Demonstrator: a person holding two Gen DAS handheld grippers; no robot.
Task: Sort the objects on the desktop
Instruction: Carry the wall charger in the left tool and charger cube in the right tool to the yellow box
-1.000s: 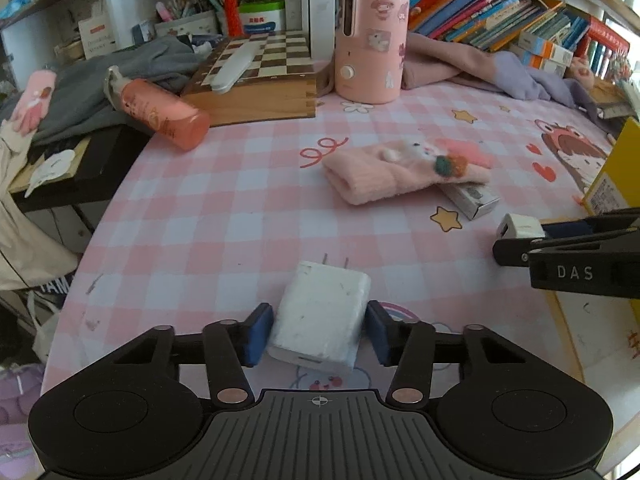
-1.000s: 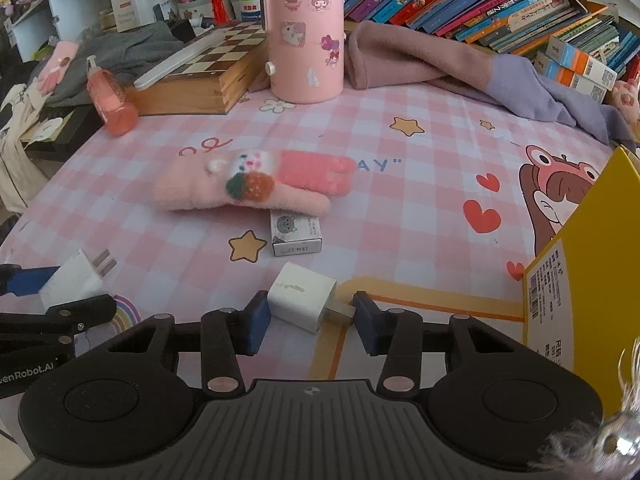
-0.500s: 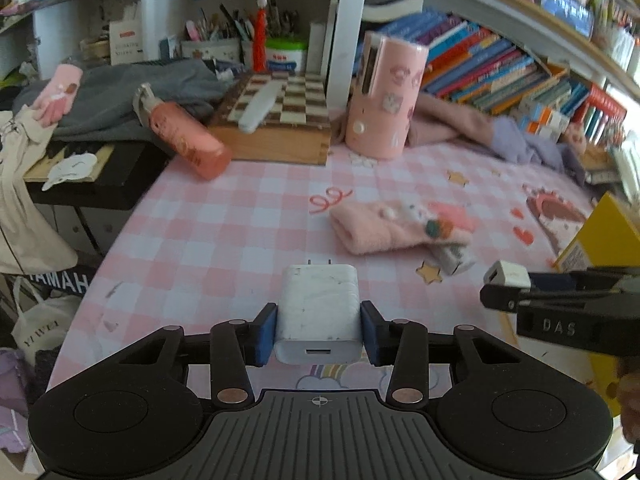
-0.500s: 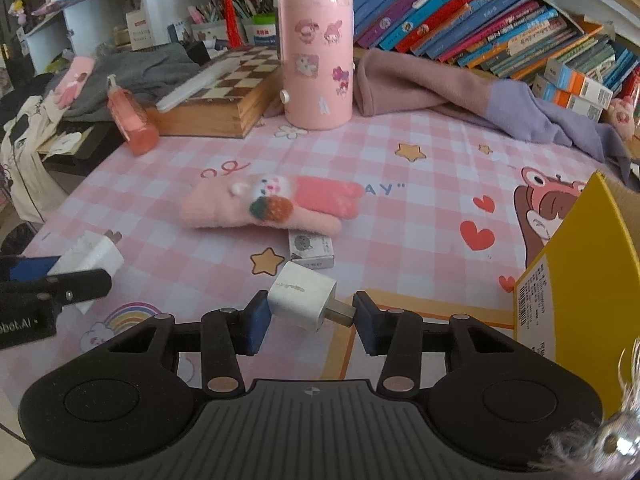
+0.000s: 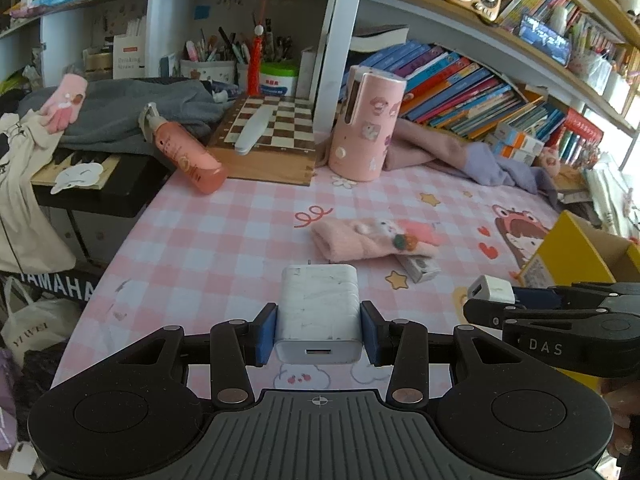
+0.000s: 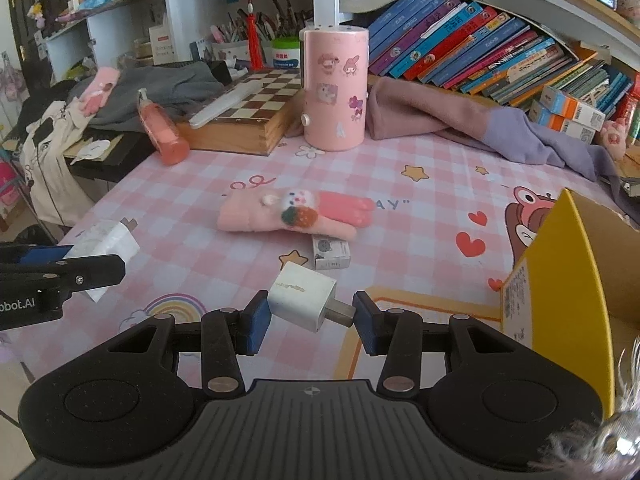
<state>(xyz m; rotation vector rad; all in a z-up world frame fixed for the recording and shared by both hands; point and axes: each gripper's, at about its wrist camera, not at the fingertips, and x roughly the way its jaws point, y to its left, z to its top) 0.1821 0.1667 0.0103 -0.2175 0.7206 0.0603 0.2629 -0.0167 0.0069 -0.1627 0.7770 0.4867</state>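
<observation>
Two chargers (image 5: 319,312) (image 6: 302,300) held above open pink tablecloth (image 5: 224,240).

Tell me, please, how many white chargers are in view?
2. The larger charger is clamped in the left gripper; the smaller charger is clamped in the right gripper. Others may be hidden in the clutter.

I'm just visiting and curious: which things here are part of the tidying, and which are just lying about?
In the job:
large charger, in left claw
small charger, in right claw
yellow box, probably

Lying about:
pink glove
chessboard
pink bottle
books
</observation>
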